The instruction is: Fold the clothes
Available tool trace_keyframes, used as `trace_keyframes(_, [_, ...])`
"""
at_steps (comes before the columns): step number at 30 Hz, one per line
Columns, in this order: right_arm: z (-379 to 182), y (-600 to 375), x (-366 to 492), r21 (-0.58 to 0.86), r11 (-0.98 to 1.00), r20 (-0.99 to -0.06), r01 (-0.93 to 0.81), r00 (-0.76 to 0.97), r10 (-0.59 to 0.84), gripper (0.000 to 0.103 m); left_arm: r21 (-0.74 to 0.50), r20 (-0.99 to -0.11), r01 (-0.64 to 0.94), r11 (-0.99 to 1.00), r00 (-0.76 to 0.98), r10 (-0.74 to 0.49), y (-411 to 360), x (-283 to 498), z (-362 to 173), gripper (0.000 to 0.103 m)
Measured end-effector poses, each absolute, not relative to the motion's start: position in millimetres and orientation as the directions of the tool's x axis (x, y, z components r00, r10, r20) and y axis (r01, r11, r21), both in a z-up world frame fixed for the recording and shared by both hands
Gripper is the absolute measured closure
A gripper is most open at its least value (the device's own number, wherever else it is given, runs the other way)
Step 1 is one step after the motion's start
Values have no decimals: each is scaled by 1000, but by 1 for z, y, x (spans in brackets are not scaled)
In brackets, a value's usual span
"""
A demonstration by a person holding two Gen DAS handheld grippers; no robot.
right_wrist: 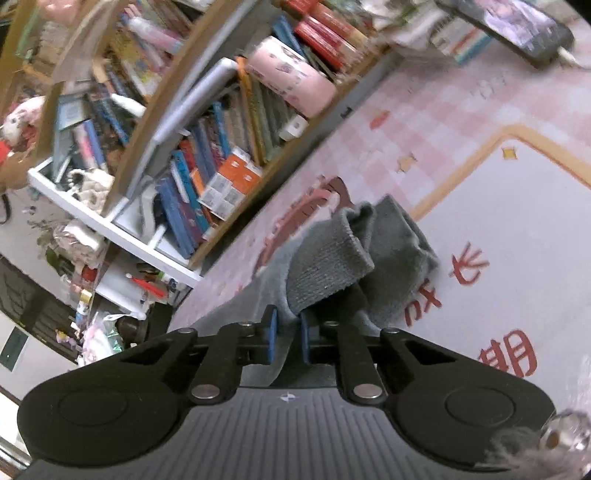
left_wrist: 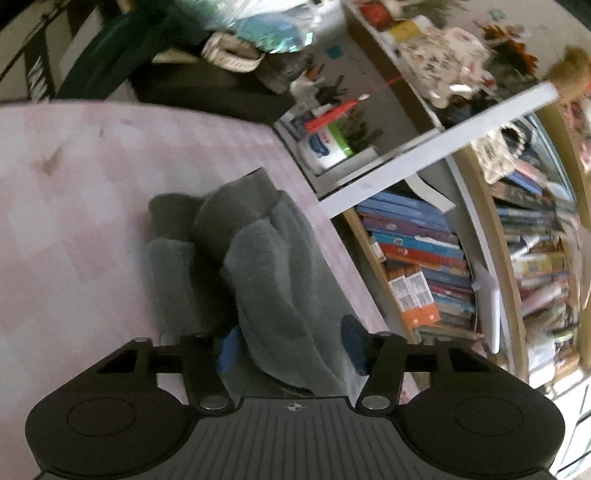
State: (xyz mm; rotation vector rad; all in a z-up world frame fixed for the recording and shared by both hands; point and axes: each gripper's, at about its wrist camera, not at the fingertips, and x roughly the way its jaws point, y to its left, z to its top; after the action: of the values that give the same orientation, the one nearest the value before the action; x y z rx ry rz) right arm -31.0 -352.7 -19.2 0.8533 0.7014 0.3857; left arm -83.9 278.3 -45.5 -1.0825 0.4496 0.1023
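Note:
A grey fleece garment [left_wrist: 258, 258] lies bunched on the pink checked mat [left_wrist: 92, 184], with a ribbed cuff folded up in the right wrist view [right_wrist: 328, 254]. My left gripper [left_wrist: 291, 347] is open, its blue pads wide apart on either side of the grey cloth, which runs between them. My right gripper [right_wrist: 286, 338] is shut on a fold of the grey garment [right_wrist: 391, 266], the blue pads pinching the cloth close together. The garment's far end lies on the mat [right_wrist: 480, 122] ahead of the fingers.
A wooden bookshelf [left_wrist: 424, 258] packed with books stands along the mat's edge; it also shows in the right wrist view [right_wrist: 207, 166]. A white shelf board [left_wrist: 443, 144] and cluttered items sit beyond. A dark phone-like object [right_wrist: 524, 29] lies at the mat's far corner.

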Motion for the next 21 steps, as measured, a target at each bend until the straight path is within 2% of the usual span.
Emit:
trace_keyframes(2, [-25, -351, -27, 798, 603, -424, -10, 701, 573, 80, -847, -395, -300, 439, 908, -142, 283, -80, -53, 49])
trace_keyframes(5, [-28, -349, -20, 800, 600, -438, 7, 690, 576, 76, -832, -411, -321, 452, 905, -114, 284, -73, -53, 61])
trace_keyframes(6, [-26, -347, -17, 798, 603, -434, -1, 692, 576, 77, -820, -416, -321, 474, 903, -107, 283, -70, -49, 70])
trace_keyframes(7, [-23, -346, -14, 795, 606, -431, -10, 694, 577, 87, -806, -418, -317, 500, 903, -100, 282, -67, -43, 82])
trace_keyframes(9, [-7, -342, -5, 778, 625, -405, -58, 714, 571, 90, -775, -403, -288, 563, 911, -90, 281, -58, -26, 95])
trace_keyframes(12, [33, -337, 12, 728, 665, -338, -164, 759, 557, 94, -754, -308, -184, 630, 947, -93, 280, -46, 11, 97])
trace_keyframes(14, [63, -336, 10, 715, 651, -224, -255, 799, 558, 94, -754, -236, -121, 646, 967, -95, 280, -47, 30, 97])
trace_keyframes(17, [69, -343, -13, 688, 663, -166, -296, 825, 541, 94, -770, -149, -56, 636, 984, -93, 282, -73, 36, 97])
trace_keyframes(18, [72, -346, -20, 679, 666, -147, -309, 832, 535, 94, -774, -153, -64, 630, 984, -88, 284, -81, 33, 97])
trace_keyframes(19, [73, -348, -26, 671, 670, -133, -318, 838, 530, 94, -778, -212, -117, 617, 974, -83, 288, -85, 18, 97])
trace_keyframes(21, [56, -349, -24, 687, 676, -199, -267, 826, 528, 94, -788, -341, -230, 570, 935, -94, 297, -90, -17, 97])
